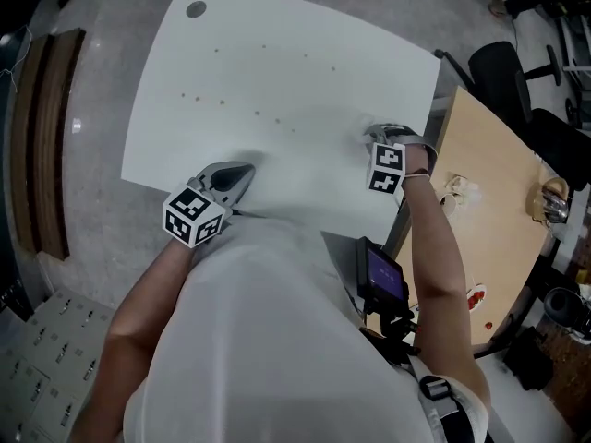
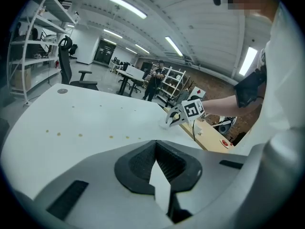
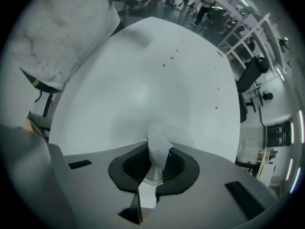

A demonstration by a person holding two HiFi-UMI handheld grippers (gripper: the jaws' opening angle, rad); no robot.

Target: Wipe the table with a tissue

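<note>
Tissue: a crumpled white paper tissue [image 3: 159, 137] is pinched at 1 end and trails onto the surface at its near right part, close to the right edge
Right tool: the grey right tool [image 1: 377, 137] with the marker cube points steeply down, its 2 jaws drawn narrow and gripping the tissue
Surface: a broad white table top with rounded corners [image 1: 277, 72]; the patch under the tissue looks bare and clean
Spots: several small brownish spots [image 1: 222, 101] lie scattered over the middle and far part, well apart from the tissue
Left tool: the matching grey left tool [image 1: 238, 173] sits low at the near edge, jaws together with nothing between them, and has no part in the wipe
Neighbour: a tan wooden table [image 1: 489, 201] stands just beside the right edge
Step in hand: judged to be the wiping itself, with the tissue gripped and down on the surface but none of the spots reached yet
Next move: it likely calls for drawing the tissue away from the near right edge toward the spots, pressing lightly enough that the paper drags flat, and keeping the pinch firm so the tissue does not slip out
</note>
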